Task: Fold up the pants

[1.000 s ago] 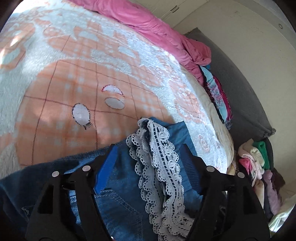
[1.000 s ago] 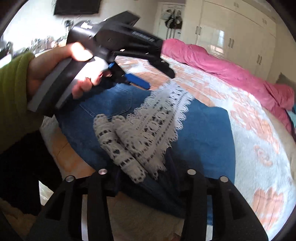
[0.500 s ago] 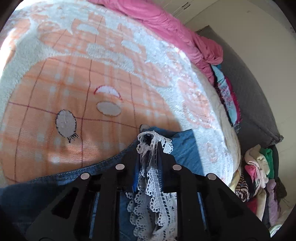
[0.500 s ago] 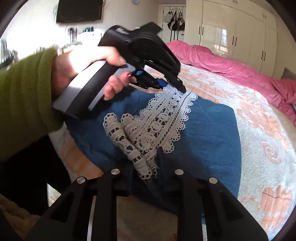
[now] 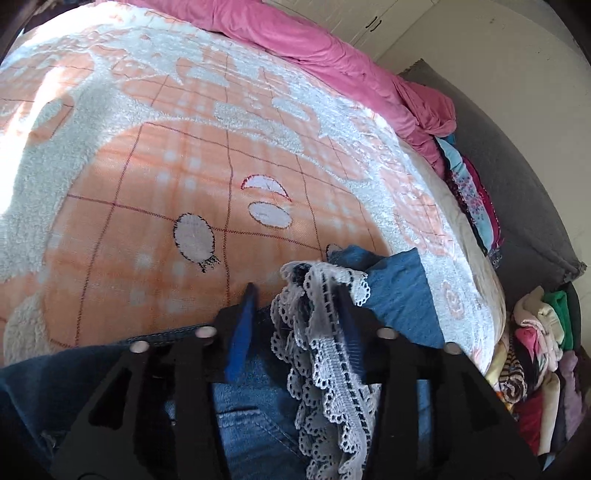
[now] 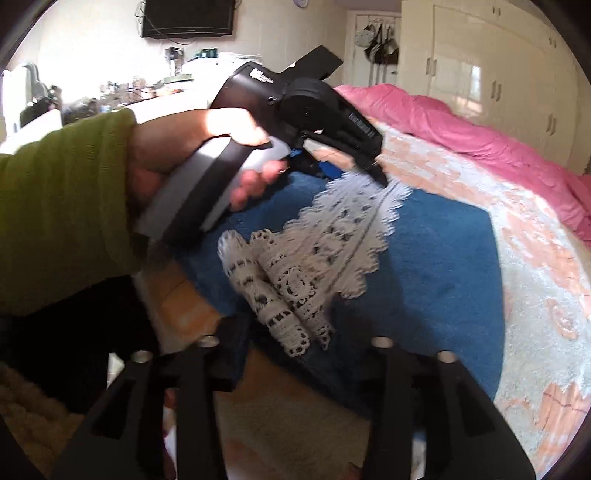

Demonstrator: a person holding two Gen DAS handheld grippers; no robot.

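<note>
I've got the folded denim pants (image 6: 436, 266) lying on the orange-and-white blanket (image 5: 155, 177) near the bed's front edge, their white lace trim (image 6: 332, 251) draped across the top of the fold.

Left gripper (image 5: 295, 295): jaws opening. The lace and a bunched bit of denim sit between its fingers; the lace lies against the right finger, the blue pad on the left finger (image 5: 242, 332) stands apart from the cloth w/ a gap. So not clamped, as far as I can see. In the right wrist view the same tool is held by a hand (image 6: 192, 147) in a green sleeve (image 6: 62, 206), tips down at the far end of the lace.

Right gripper (image 6: 295, 332): jaws also opening. The near rolled end of the lace hangs between the fingers but neither pad presses on it; denim edge lies just under the tips.

Background, left view: pink duvet (image 5: 332, 55) bunched along the far side of the bed, grey headboard beside it, and a pile of mixed clothes (image 5: 535, 369) down at the right past the mattress edge. Right view: white wardrobe doors (image 6: 480, 66) and a wall TV (image 6: 188, 16).
</note>
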